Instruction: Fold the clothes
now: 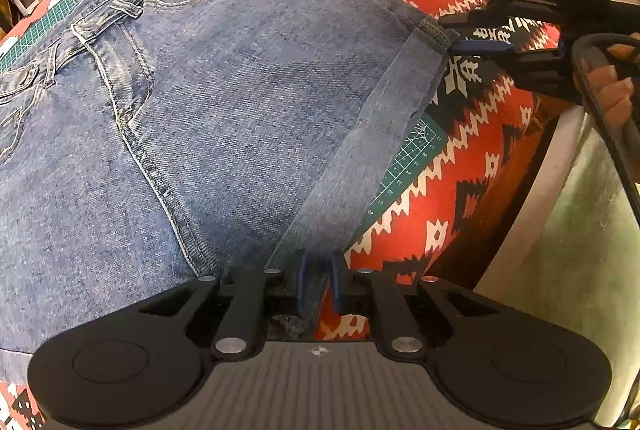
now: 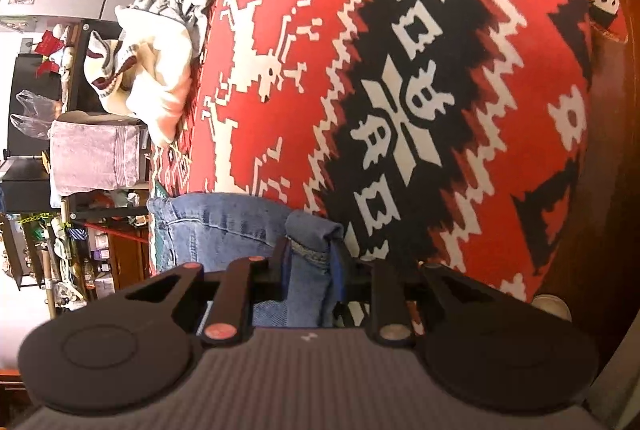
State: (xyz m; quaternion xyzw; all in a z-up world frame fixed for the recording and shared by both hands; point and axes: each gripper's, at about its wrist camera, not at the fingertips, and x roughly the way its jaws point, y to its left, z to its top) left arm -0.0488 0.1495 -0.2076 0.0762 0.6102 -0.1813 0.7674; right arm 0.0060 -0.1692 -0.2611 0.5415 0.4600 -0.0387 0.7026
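Note:
Blue jeans (image 1: 200, 102) lie spread across the patterned table, waistband and button at the far left. A folded-over strip of leg (image 1: 384, 134) runs along their right edge. My left gripper (image 1: 319, 272) is shut on the near end of that strip, denim pinched between its blue pads. My right gripper (image 1: 452, 38) comes in from the right and is shut on the hem at the strip's far end. In the right wrist view the right gripper (image 2: 310, 262) clamps the rolled denim hem (image 2: 312, 234), with more of the jeans (image 2: 216, 222) to its left.
A red, white and black patterned cloth (image 2: 420, 78) covers the table. A green cutting mat (image 1: 404, 166) shows beneath the jeans. A pile of light clothes (image 2: 156, 46) sits at the table's far end. The table's right edge (image 1: 532, 166) drops off beside a white surface.

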